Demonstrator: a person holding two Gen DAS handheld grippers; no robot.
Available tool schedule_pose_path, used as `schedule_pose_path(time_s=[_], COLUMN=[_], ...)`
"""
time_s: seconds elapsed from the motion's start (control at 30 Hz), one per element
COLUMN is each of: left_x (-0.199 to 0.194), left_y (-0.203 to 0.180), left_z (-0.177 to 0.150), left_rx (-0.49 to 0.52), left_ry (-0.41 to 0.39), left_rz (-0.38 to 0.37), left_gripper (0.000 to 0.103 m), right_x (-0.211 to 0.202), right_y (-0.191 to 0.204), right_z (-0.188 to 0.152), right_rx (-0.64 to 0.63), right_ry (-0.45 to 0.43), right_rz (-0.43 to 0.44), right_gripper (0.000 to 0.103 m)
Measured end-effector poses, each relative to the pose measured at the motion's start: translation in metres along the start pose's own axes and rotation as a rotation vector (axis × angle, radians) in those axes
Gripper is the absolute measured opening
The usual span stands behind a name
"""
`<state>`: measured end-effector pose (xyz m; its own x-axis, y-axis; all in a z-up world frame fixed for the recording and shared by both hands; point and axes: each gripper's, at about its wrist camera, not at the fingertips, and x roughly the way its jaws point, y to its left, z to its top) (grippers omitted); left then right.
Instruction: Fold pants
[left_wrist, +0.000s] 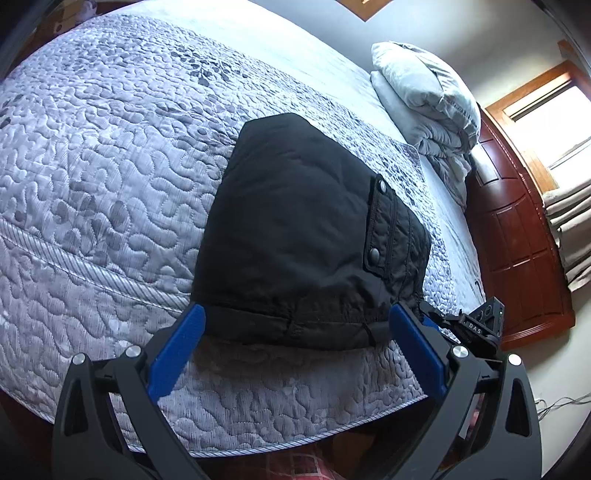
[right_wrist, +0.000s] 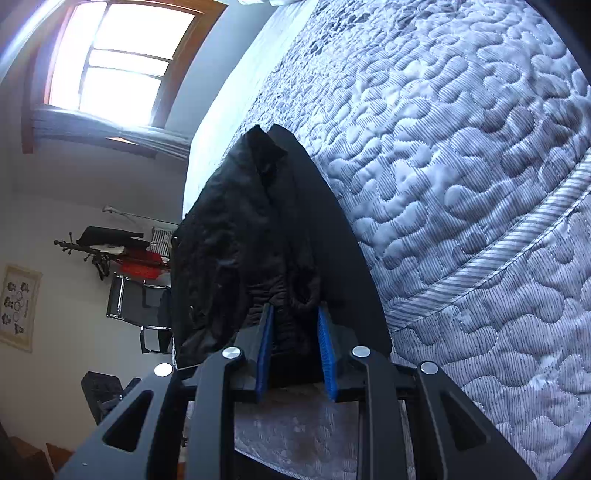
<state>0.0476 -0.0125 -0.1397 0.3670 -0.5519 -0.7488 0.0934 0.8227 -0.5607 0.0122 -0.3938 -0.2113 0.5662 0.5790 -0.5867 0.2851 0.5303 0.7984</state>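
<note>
Finishing fold: black pants (left_wrist: 295, 229) lay as compact bundle, frame centre, on quilted bedspread (left_wrist: 92, 184). Your left gripper (left_wrist: 295, 325) stood spread wide, empty, at near edge. Right gripper (right_wrist: 295, 332) clamped bunched cloth. Advice: lower flat, release gently, avoid dragging layers.

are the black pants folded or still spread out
Folded: the black pants lie as a compact stack on the quilted bedspread, and the right gripper is shut on their edge.
</note>
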Motion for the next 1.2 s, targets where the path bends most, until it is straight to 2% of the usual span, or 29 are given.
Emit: schedule_pose_path(time_s=[0.03, 0.07, 0.23, 0.3, 0.33, 0.4, 0.43, 0.47, 0.57, 0.63, 0.8, 0.93, 1.2], left_x=[-0.002, -0.004, -0.020, -0.027, -0.032, -0.038, -0.043, -0.045, -0.055, -0.063, -0.076, -0.076, -0.052], left_y=[0.000, -0.001, -0.012, -0.018, -0.023, -0.032, -0.040, -0.044, -0.056, -0.066, -0.082, -0.091, -0.094], left_z=[0.000, 0.001, 0.004, 0.005, 0.006, 0.007, 0.007, 0.008, 0.008, 0.008, 0.011, 0.017, 0.035], left_rx=[0.000, 0.003, 0.038, 0.051, 0.064, 0.092, 0.117, 0.134, 0.186, 0.223, 0.290, 0.342, 0.386], left_ry=[-0.005, -0.010, -0.041, -0.051, -0.059, -0.069, -0.071, -0.072, -0.091, -0.117, -0.168, -0.200, -0.193], left_rz=[-0.001, -0.002, -0.008, -0.016, -0.019, -0.008, 0.017, 0.028, 0.058, 0.090, 0.127, 0.169, 0.228], left_gripper=[0.100, 0.100, 0.100, 0.100, 0.100, 0.100, 0.100, 0.100, 0.100, 0.100, 0.100, 0.100, 0.100], right_x=[-0.001, -0.004, -0.030, -0.042, -0.049, -0.062, -0.066, -0.073, -0.084, -0.091, -0.098, -0.093, -0.062], right_y=[0.004, 0.008, 0.040, 0.053, 0.061, 0.078, 0.084, 0.093, 0.107, 0.111, 0.102, 0.095, 0.081], right_z=[0.002, 0.004, 0.004, 0.004, 0.004, 0.002, 0.002, 0.000, 0.001, 0.003, 0.011, 0.016, 0.026], right_rx=[-0.002, -0.013, -0.127, -0.168, -0.197, -0.268, -0.289, -0.320, -0.361, -0.352, -0.286, -0.296, -0.319], right_ry=[-0.001, -0.008, -0.046, -0.066, -0.081, -0.113, -0.120, -0.135, -0.177, -0.208, -0.255, -0.276, -0.204], right_rz=[-0.004, 0.000, -0.028, -0.035, -0.042, -0.068, -0.081, -0.104, -0.153, -0.199, -0.274, -0.317, -0.303], right_gripper=[0.036, 0.039, 0.039, 0.043, 0.049, 0.051, 0.057, 0.071, 0.092, 0.100, 0.099, 0.099, 0.099])
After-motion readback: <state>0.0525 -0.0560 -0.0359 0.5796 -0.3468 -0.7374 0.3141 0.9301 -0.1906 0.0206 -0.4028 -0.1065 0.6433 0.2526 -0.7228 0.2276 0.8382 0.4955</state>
